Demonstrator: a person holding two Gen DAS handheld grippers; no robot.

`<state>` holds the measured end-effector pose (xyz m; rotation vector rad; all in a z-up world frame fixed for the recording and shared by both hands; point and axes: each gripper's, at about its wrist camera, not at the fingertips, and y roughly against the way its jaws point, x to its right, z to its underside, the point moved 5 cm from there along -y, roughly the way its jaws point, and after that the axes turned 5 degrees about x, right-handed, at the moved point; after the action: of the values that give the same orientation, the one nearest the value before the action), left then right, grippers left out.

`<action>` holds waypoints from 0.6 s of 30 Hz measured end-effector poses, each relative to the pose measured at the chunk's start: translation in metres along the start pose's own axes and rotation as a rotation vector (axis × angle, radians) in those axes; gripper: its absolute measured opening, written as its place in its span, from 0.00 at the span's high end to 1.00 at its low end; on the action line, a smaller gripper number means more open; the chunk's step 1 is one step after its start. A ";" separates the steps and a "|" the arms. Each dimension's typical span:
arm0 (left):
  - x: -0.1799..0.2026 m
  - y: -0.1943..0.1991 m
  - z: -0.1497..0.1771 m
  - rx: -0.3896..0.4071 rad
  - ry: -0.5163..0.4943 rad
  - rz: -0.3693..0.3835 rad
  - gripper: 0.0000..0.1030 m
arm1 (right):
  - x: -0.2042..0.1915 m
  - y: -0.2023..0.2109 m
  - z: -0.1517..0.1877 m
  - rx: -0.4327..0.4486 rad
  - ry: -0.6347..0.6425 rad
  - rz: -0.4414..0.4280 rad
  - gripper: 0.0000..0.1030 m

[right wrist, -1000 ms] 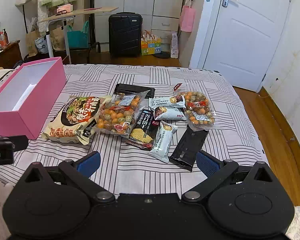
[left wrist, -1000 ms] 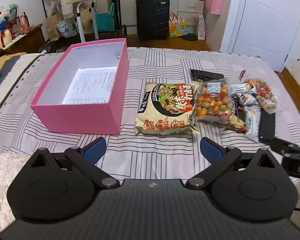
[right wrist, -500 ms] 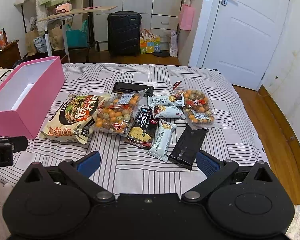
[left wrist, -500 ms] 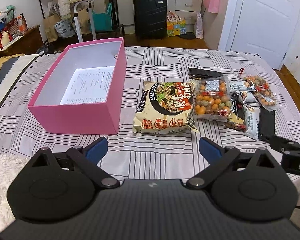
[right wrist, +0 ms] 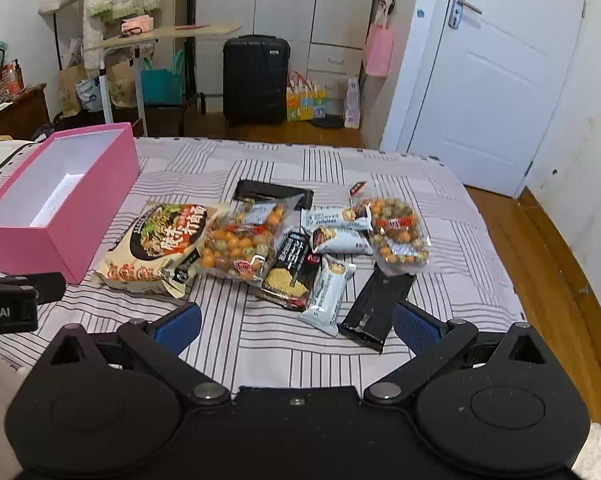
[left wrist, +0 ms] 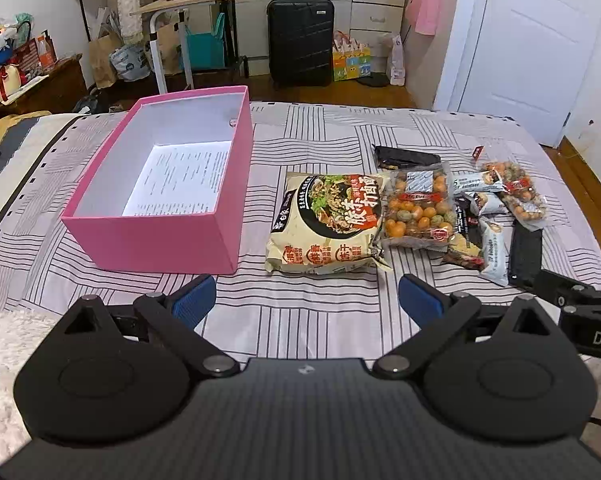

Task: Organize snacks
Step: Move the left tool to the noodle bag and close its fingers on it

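The snacks lie untouched in a loose cluster right of the middle of the bed [left wrist: 320,128]: noodle bag [left wrist: 327,224] nearest the pink box [left wrist: 156,236], nut bag [left wrist: 418,208] beside it, small bars beyond. Over the last second only my view has pulled back a little; nothing is packed yet. My left gripper [left wrist: 305,298] and right gripper [right wrist: 296,326] both hover wide, holding nothing, near the bed's front edge.
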<state>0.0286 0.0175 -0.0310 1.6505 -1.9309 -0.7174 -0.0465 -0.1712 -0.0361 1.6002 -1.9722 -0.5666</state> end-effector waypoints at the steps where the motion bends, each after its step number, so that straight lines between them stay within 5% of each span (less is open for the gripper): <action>1: 0.000 0.001 -0.001 -0.001 -0.001 0.001 0.04 | -0.001 0.002 -0.003 0.007 0.001 -0.020 0.00; 6: -0.004 0.004 -0.012 -0.007 -0.032 0.012 0.04 | -0.016 0.005 -0.022 0.082 0.085 -0.205 0.01; 12: -0.014 -0.020 -0.045 -0.029 -0.128 0.057 0.04 | -0.050 -0.016 -0.038 0.175 0.388 -0.332 0.12; 18: 0.002 -0.069 -0.074 -0.088 -0.123 0.168 0.10 | -0.085 -0.055 -0.042 0.097 0.490 -0.508 0.22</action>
<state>0.1279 0.0019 -0.0232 1.4015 -2.0634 -0.8403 0.0348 -0.0988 -0.0503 2.0777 -1.2552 -0.2241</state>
